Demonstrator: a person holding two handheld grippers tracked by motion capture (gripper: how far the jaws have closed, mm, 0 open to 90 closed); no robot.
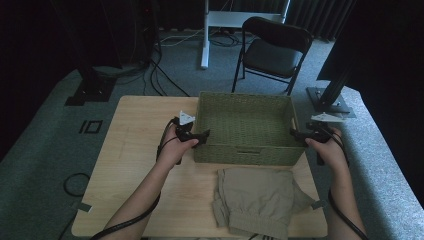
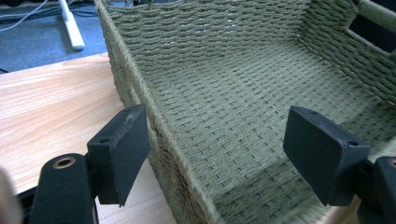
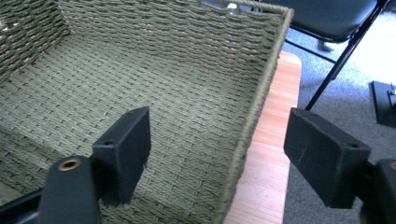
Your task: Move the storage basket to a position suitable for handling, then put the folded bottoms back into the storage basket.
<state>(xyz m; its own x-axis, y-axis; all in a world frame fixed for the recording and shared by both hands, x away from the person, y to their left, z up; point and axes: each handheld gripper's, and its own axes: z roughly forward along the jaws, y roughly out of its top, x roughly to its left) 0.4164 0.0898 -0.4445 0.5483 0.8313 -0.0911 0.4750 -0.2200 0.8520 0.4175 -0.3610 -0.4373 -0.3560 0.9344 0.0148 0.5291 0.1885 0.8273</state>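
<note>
Both the left gripper (image 1: 204, 135) and right gripper (image 1: 295, 134) stand released astride the green woven rectangular basket (image 1: 243, 150)'s 2 side walls; withdraw them straight outward without nudging it.

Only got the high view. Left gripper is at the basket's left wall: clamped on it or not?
Observer: Not clamped. The left gripper stands open astride the basket wall. Its inner pad is well clear, and its outer pad is close beside the wall.
Operator: And the right one?
Observer: The right gripper is open too. The basket's right wall runs between its jaws, and both pads look clear of it.
</note>
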